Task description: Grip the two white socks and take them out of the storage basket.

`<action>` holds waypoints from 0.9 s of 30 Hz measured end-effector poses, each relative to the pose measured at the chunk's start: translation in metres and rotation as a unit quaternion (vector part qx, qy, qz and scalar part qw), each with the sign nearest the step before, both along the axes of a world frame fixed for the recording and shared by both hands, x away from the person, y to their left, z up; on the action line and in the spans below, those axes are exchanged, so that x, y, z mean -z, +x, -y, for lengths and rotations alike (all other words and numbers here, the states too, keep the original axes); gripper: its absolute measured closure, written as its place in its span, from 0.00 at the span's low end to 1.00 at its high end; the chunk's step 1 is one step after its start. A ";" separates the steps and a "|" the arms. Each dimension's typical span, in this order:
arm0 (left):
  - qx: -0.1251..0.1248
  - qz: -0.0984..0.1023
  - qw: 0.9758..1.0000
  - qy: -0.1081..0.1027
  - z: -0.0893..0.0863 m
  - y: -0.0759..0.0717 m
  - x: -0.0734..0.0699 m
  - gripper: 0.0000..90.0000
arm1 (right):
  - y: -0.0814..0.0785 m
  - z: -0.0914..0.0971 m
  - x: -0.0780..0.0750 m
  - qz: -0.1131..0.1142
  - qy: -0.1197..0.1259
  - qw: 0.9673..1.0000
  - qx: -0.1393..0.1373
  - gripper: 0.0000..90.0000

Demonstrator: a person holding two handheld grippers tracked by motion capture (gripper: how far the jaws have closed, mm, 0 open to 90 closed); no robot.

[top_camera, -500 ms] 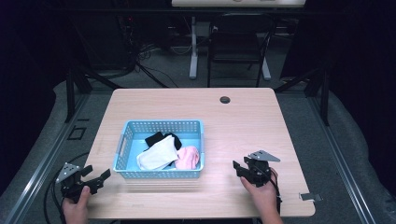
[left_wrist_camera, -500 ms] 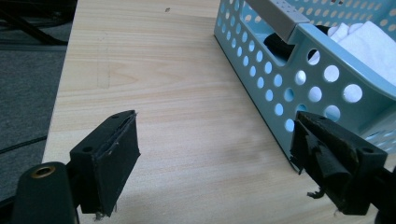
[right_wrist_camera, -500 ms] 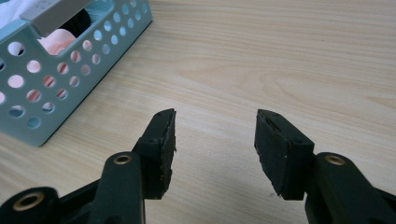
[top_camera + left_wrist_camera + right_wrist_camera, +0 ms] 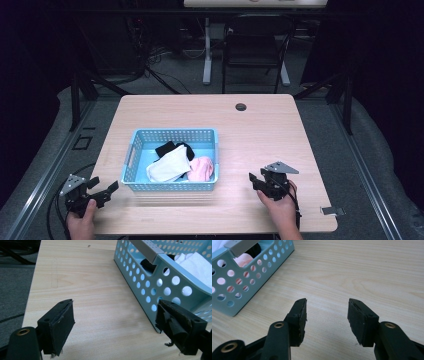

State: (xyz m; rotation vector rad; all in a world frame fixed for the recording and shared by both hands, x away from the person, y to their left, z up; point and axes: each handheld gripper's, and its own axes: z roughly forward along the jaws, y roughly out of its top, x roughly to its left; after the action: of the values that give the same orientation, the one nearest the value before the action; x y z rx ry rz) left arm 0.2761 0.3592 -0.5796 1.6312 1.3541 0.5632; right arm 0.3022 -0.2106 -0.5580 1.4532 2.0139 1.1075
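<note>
A light blue perforated basket sits on the wooden table, left of centre. Inside lie a white cloth, a pink cloth and a black cloth. My left gripper hovers at the table's front left corner, open and empty, its jaws pointing toward the basket. My right gripper rests low at the front right, open with nothing between its jaws. In the right gripper view my right gripper faces bare wood, with the basket at upper left.
A small dark grommet sits near the table's far edge. Beyond the table stand a dark chair and a white desk leg. A small metal clip lies at the front right corner.
Both grippers have stayed roughly where they were; nothing has visibly changed.
</note>
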 end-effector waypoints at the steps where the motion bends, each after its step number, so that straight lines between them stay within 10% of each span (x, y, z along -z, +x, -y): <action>1: 0.001 -0.002 1.000 0.002 0.000 0.000 0.000 0.17 | 0.000 0.000 0.000 0.001 0.000 1.000 0.000 0.56; 18: 0.000 -0.002 1.000 -0.001 -0.001 0.000 0.000 0.17 | -0.005 -0.030 -0.054 0.032 0.009 0.999 -0.026 0.58; 27: -0.001 -0.002 1.000 -0.005 -0.001 0.000 0.000 0.17 | 0.018 -0.066 -0.073 -0.021 -0.006 0.995 -0.093 0.63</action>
State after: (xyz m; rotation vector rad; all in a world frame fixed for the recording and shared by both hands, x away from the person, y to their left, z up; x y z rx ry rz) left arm 0.2757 0.3606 -0.5795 1.6233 1.3610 0.5534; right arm 0.3204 -0.1445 -0.4847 1.3145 2.2184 1.1445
